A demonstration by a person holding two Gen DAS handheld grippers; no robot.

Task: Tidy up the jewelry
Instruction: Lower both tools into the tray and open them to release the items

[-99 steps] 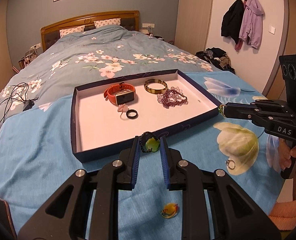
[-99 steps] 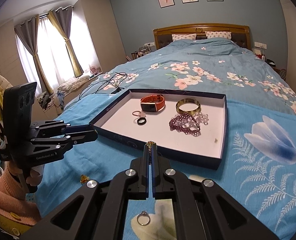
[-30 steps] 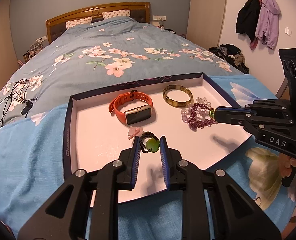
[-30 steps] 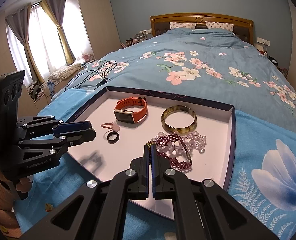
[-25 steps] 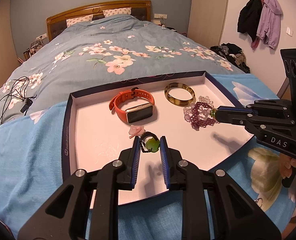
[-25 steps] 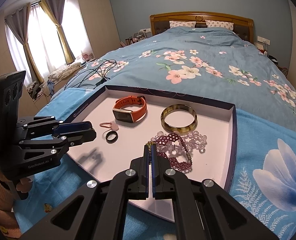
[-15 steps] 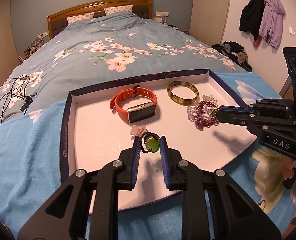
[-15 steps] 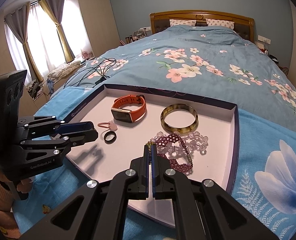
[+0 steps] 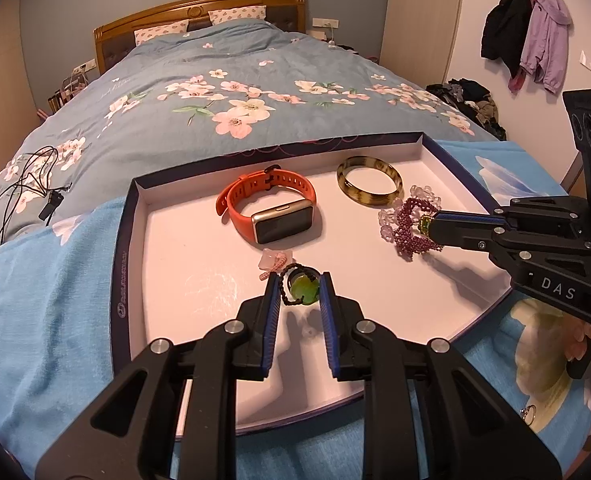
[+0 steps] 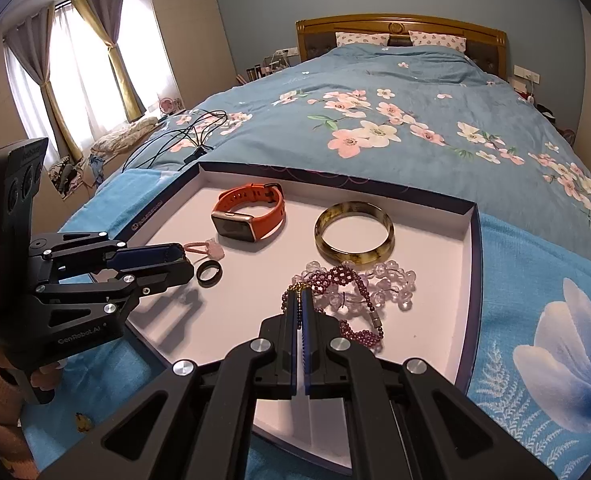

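Both hand-held grippers now hover over the tray (image 9: 135,240) instead of the bed: left hand-held gripper (image 9: 298,289) clamps a green-stone ring (image 9: 304,287), right hand-held gripper (image 10: 298,300) pinches shut on a small gold-green piece (image 9: 424,224), neither released; one ring (image 9: 529,414) remains outside.

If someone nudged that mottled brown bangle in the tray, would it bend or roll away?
The bangle looks like one thick, solid ring, so it would probably stay stiff, not flop like the beaded bracelets beside it. It lies flat on the tray, so a push would likely slide it. Stood on edge, it could well roll. Its polished surface may be slippery.
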